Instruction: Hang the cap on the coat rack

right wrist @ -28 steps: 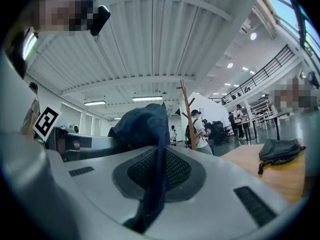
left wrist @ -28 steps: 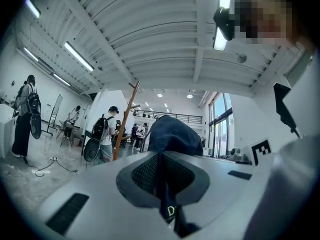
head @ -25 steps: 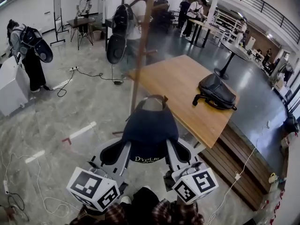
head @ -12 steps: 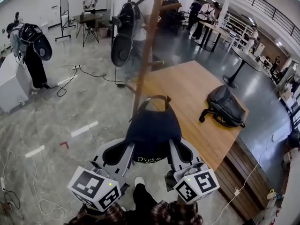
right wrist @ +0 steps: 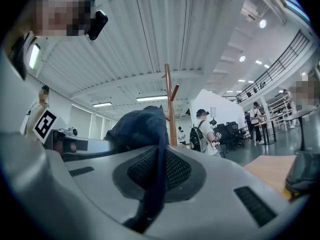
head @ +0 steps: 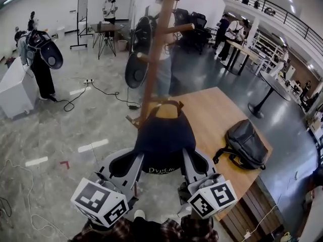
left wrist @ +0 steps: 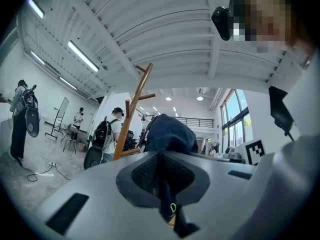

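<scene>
Cap (head: 162, 140) at frame centre, low before rack (head: 153, 74), not touching. Left gripper (head: 135, 161), right gripper (head: 187, 161) each clenched on cap edge. Advice: raise level, carry strap (head: 165, 105) over peg (head: 177, 28), seat before letting go.

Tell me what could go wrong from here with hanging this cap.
The cap is pinched only by its edge in the left gripper and right gripper, so it may slip. The peg on the coat rack sits well above it; a misjudged lift could knock the coat rack instead of hooking the strap.
</scene>
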